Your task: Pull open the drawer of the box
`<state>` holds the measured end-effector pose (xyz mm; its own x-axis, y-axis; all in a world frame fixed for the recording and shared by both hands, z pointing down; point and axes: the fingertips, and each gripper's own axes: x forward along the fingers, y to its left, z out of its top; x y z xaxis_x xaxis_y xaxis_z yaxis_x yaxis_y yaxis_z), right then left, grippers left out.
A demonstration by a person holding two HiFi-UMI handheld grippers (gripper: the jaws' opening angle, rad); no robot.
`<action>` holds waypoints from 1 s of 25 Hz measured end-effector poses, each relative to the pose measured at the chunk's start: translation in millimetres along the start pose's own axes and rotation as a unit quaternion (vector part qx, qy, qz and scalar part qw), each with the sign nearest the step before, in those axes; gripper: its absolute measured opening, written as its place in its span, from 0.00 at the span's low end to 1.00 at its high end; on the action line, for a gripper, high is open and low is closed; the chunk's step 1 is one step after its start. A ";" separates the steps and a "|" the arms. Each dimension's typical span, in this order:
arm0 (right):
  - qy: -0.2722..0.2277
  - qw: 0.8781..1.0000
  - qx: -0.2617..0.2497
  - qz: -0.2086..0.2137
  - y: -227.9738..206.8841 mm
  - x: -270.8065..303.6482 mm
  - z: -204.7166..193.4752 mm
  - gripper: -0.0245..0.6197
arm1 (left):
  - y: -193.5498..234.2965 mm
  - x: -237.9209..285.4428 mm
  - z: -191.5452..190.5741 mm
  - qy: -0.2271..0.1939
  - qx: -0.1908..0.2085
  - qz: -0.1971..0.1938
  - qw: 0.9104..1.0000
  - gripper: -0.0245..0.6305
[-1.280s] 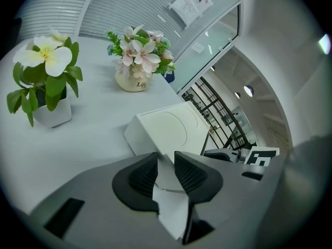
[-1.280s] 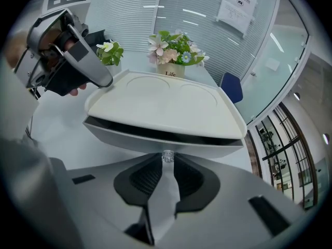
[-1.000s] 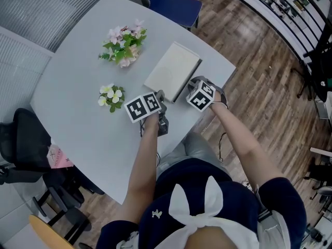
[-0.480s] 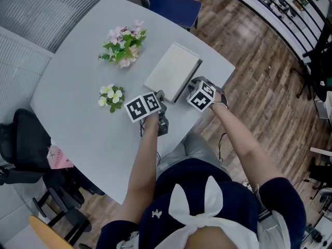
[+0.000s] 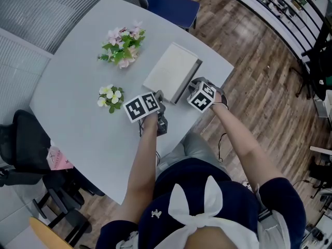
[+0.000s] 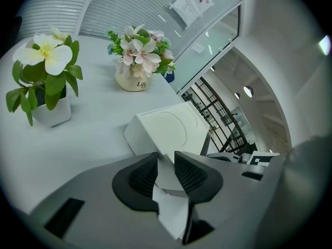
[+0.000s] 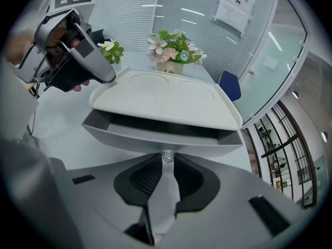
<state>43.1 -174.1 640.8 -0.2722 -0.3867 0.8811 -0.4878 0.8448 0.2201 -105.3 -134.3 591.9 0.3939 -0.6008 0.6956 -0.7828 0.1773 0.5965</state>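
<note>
A flat white box (image 5: 171, 70) lies on the pale table (image 5: 78, 118) near its front edge. In the right gripper view its drawer (image 7: 155, 134) stands a little way out, with a dark gap under the lid. My right gripper (image 7: 167, 166) is shut on the drawer's small clear knob (image 7: 167, 156); in the head view it (image 5: 190, 84) sits at the box's near side. My left gripper (image 6: 166, 162) is shut on the box's near left corner (image 6: 165, 154), which fills the space between the pads. That left gripper (image 7: 101, 72) also shows over the lid's corner in the right gripper view.
Two flower pots stand to the left of the box: a pink bunch (image 5: 123, 46) farther back and a small white-flowered pot (image 5: 110, 96) nearer. A blue chair (image 5: 171, 1) is behind the table, a black chair (image 5: 21, 139) at its left.
</note>
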 end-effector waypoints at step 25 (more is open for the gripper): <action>0.001 1.000 0.005 -0.003 -0.2 -5.6 -13.3 0.15 | -0.7 -0.2 -1.0 -0.004 -0.008 -0.003 1.000 0.21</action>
<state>55.8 -167.2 641.4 -0.2670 -0.3917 0.8805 -0.4984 0.8381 0.2217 -104.4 -133.5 591.8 0.3943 -0.6085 0.6886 -0.7723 0.1867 0.6072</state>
